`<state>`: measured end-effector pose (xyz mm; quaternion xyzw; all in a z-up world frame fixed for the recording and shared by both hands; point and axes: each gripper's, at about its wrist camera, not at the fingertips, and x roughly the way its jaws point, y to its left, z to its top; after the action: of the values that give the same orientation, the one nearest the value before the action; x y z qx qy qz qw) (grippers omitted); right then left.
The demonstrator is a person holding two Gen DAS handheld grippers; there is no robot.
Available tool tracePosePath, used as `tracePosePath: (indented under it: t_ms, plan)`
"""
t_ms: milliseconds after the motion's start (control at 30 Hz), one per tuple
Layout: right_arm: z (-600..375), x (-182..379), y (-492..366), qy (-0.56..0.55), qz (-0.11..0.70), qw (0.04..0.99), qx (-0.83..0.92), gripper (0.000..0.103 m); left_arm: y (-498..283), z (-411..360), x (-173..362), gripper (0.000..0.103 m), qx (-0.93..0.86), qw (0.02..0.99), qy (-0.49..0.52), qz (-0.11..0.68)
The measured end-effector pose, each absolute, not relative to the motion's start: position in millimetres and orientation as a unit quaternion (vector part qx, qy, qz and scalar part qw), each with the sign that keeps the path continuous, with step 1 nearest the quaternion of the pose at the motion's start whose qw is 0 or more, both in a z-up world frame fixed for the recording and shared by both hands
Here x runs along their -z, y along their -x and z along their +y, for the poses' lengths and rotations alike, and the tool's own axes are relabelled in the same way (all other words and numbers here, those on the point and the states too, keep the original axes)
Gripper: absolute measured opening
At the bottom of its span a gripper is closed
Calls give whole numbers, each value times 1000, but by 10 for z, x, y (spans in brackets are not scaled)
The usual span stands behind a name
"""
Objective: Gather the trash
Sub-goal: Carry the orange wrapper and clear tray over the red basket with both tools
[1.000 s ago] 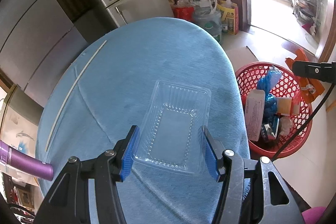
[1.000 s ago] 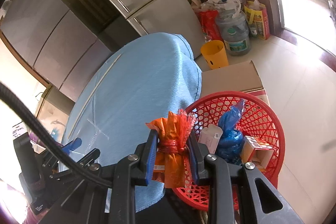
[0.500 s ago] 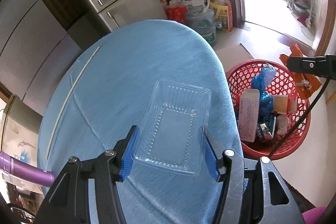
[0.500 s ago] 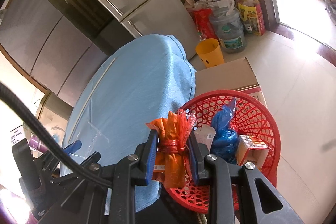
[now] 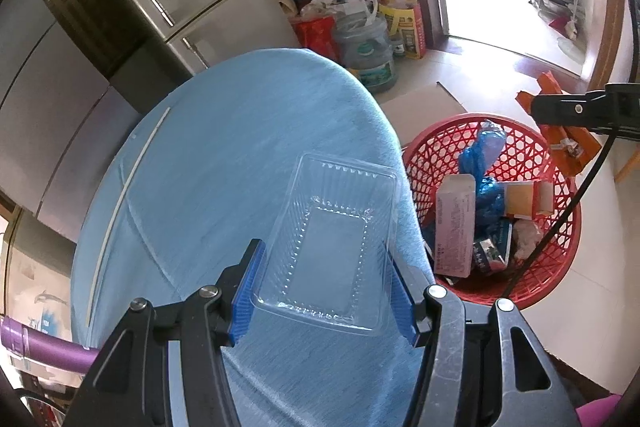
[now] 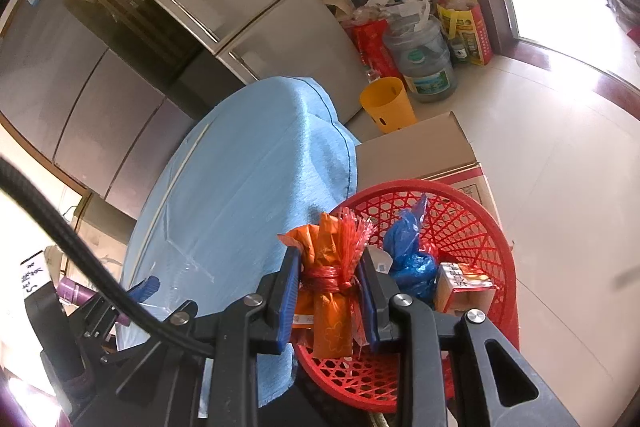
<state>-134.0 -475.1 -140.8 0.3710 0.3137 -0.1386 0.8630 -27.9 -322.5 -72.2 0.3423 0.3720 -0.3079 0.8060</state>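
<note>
Two grippers, each loaded: the left gripper (image 5: 325,291) has its blue pads clamped on both sides of a clear plastic tray (image 5: 332,243) at lower centre, over the blue tablecloth (image 5: 224,163). The right gripper (image 6: 330,301) pinches a tied orange wrapper bundle (image 6: 329,283) at lower centre. It sits at the near rim of the red mesh basket (image 6: 476,219), which holds blue bags and cartons.

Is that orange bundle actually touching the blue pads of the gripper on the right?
Touching. The right wrist view shows the right gripper with both blue pads pressed against the orange bundle, no gap on either side.
</note>
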Motion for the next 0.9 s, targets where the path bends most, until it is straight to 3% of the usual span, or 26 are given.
tracePosePath:
  t_ms: [900]
  plan:
    - [-4885, 1409, 1427, -388, 311, 853, 157, 29, 334, -3625, 724, 59, 341, 792, -354, 362]
